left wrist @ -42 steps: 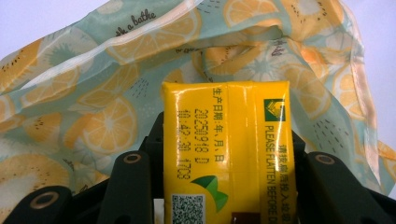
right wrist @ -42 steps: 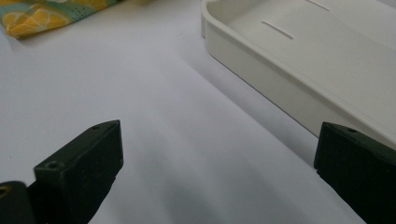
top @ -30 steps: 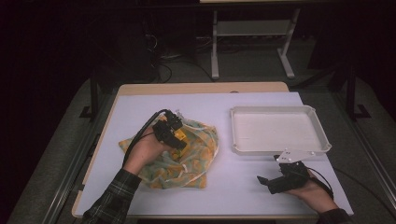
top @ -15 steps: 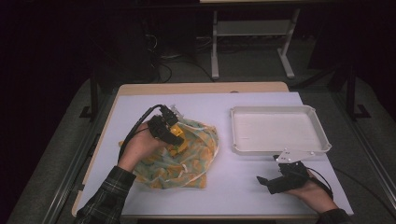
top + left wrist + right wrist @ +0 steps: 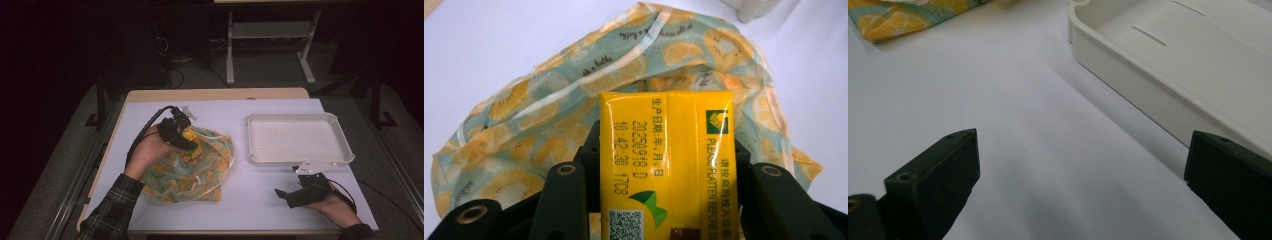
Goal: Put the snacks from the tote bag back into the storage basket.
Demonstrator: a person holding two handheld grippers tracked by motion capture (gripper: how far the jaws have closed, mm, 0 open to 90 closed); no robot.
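Yellow and glossy, a small drink carton (image 5: 669, 165) sits pinched between the fingers of the left gripper (image 5: 187, 142), which press on its two sides; in the left gripper view its printed face with a date stamp, a green logo and a small code square fills the middle, and the black fingers (image 5: 564, 200) rise on either side of it. The carton is held just above the mouth of a thin cloth bag (image 5: 200, 167) printed with orange and kiwi slices on pale green, which lies crumpled on the white table (image 5: 240, 125) at the person's left. In the high view the left hand (image 5: 147, 152) grips the gripper's body over the bag's upper left part, with a black cable looping back from it. The right gripper (image 5: 287, 195) rests low on the table near the front edge, held by the right hand (image 5: 332, 202); its fingers (image 5: 933, 180) are spread wide with nothing between them, bare table showing in the gap. Just beyond it stands a shallow white tray (image 5: 340, 150), well apart from the bag; its long wall runs close past the right gripper.
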